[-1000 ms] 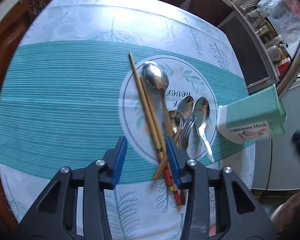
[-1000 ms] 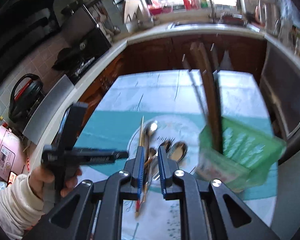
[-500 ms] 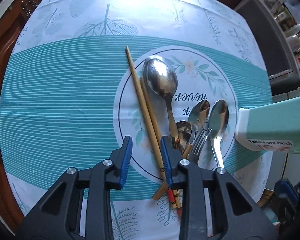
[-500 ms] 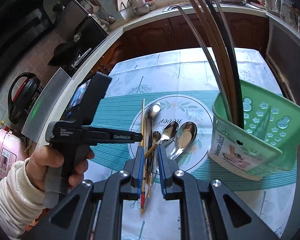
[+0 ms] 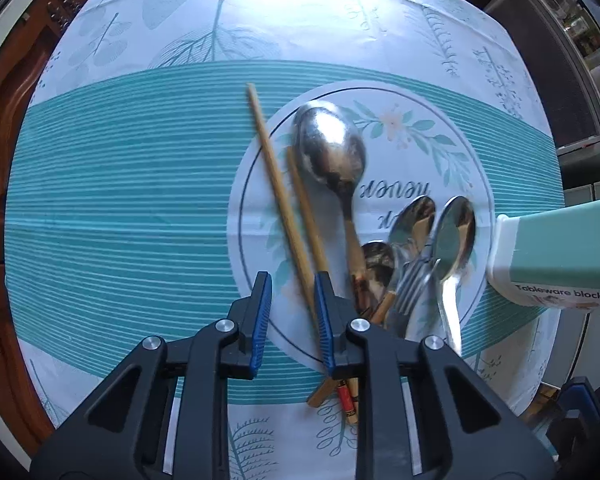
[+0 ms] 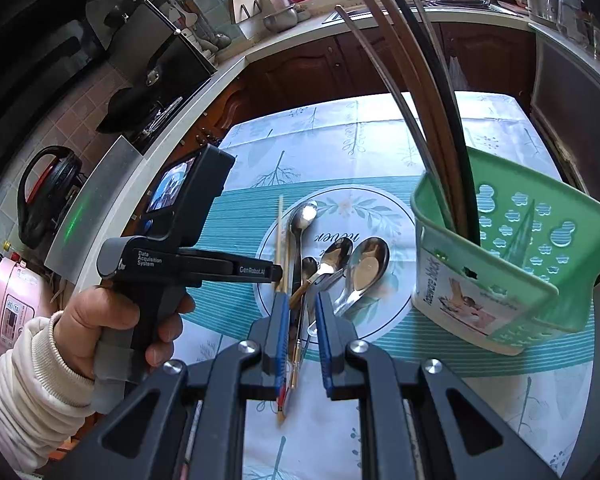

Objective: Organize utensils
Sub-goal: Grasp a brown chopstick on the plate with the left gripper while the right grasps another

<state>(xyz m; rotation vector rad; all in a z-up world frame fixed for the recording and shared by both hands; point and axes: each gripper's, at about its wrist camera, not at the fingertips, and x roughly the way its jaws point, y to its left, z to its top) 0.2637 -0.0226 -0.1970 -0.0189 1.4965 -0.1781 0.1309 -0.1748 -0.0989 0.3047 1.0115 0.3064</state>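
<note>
Two wooden chopsticks (image 5: 284, 200) lie side by side on a round printed mat (image 5: 440, 120), their lower parts running between my left gripper's (image 5: 292, 308) open fingers, close to the right pad. Right of them lie a large spoon (image 5: 328, 148), a small spoon (image 5: 376, 264), a fork (image 5: 410, 284) and two more spoons (image 5: 454, 232). A green utensil holder (image 6: 540, 264) stands at the right, with several long sticks (image 6: 432, 100) in it. My right gripper (image 6: 302, 316) hovers open and unloaded above the utensils' handle ends (image 6: 296, 356). A hand (image 6: 100, 320) holds the left tool.
The tablecloth (image 5: 120, 200) is teal-striped with white leaf borders. The holder (image 5: 560, 248) sits at the table's right edge. Behind the table runs a wooden-fronted counter (image 6: 300, 64). A black kettle (image 6: 44, 196) and a pink cooker (image 6: 12, 312) stand at the far left.
My left gripper has come down closer to the chopsticks and its fingers have narrowed around them. The right gripper's view has steadied, with the holder now sharp at the right.
</note>
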